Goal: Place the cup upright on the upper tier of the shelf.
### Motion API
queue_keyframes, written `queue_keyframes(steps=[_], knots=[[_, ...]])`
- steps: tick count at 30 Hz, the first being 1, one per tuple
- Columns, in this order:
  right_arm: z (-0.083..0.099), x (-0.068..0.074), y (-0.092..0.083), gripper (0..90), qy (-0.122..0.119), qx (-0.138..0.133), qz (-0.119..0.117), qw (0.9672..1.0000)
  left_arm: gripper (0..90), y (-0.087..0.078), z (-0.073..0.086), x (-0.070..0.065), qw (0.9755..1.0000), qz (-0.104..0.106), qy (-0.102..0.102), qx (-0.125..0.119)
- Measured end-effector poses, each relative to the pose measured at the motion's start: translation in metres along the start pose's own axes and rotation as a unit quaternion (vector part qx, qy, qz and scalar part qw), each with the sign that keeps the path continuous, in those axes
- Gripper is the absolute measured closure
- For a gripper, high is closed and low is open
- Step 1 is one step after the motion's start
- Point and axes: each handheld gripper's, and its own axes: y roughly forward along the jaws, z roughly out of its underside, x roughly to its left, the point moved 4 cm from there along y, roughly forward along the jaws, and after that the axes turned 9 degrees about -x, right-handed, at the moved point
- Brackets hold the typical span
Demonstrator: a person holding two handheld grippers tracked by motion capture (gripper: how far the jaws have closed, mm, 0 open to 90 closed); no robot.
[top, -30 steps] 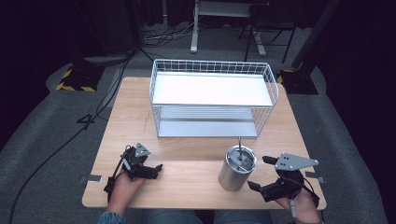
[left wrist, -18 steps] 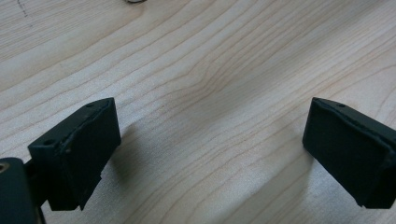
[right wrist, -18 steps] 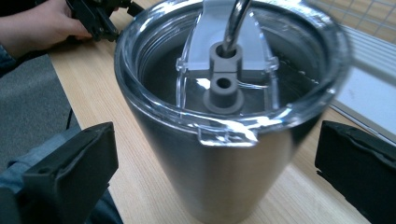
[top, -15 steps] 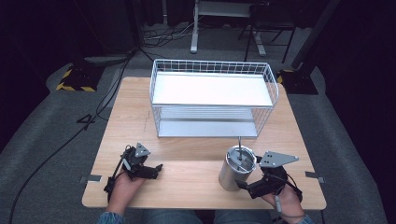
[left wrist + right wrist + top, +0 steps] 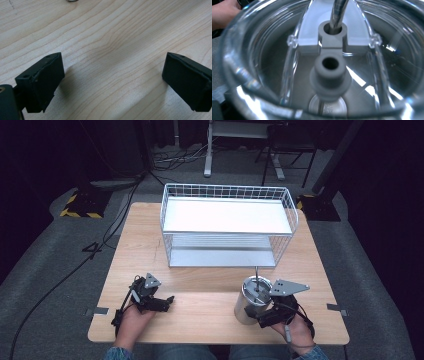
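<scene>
A steel tumbler point(image 5: 251, 304) with a clear lid point(image 5: 287, 62) and a metal straw point(image 5: 339, 11) stands on the wooden table point(image 5: 205, 317) at the front right. My right gripper point(image 5: 262, 318) is pressed up against its right side, and the tumbler hides the jaws, so their stance is unclear. In the right gripper view the lid is very close, seen from above. My left gripper point(image 5: 168, 301) rests at the front left. In the left gripper view it point(image 5: 112, 77) is open, jaws wide apart over bare wood.
A white two-level wire rack point(image 5: 227, 217) stands at the back middle of the table, just behind the tumbler. The person's left hand point(image 5: 223, 11) shows beyond the lid. Dark floor with cables surrounds the table.
My right gripper has moved left and forward until it meets the tumbler. The tumbler and the left gripper have stayed where they were.
</scene>
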Motion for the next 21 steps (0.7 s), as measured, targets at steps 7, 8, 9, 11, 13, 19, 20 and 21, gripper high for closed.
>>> queue_keyframes(steps=[7, 8, 9, 11, 13, 19, 20, 21], knots=[[0.0002, 0.0010, 0.0068, 2.6, -0.007, 0.001, 0.006, 1.0000, 4.7, 0.0000, 0.0000, 0.0000, 1.0000, 0.000, 0.000, 0.000], [-0.0001, 0.0011, 0.0066, 2.7, -0.009, 0.001, 0.008, 0.9999, 4.7, 0.0000, 0.0000, 0.0000, 1.0000, 0.000, 0.000, 0.000], [-0.0002, 0.0012, 0.0066, 2.8, -0.009, 0.002, 0.009, 0.9999, 4.7, 0.0001, -0.0001, 0.0000, 1.0000, 0.000, 0.000, 0.000], [-0.0003, 0.0015, 0.0067, 2.9, -0.008, 0.002, 0.011, 0.9999, 4.7, 0.0001, -0.0001, 0.0001, 1.0000, 0.000, 0.000, 0.000], [-0.0004, 0.0024, 0.0066, 3.2, -0.010, 0.003, 0.015, 0.9998, 4.7, 0.0001, -0.0001, 0.0000, 1.0000, 0.000, 0.000, 0.000], [-0.0009, 0.0029, 0.0058, 3.5, -0.014, 0.005, 0.019, 0.9997, 4.7, 0.0001, -0.0001, 0.0001, 1.0000, 0.000, 0.000, 0.000], [-0.0013, 0.0031, 0.0054, 3.6, -0.013, 0.005, 0.019, 0.9997, 4.7, 0.0001, -0.0001, 0.0001, 1.0000, 0.000, 0.000, 0.000], [-0.0017, 0.0031, 0.0050, 3.6, -0.013, 0.007, 0.020, 0.9997, 4.7, 0.0002, -0.0001, 0.0000, 1.0000, 0.000, 0.000, 0.000]])
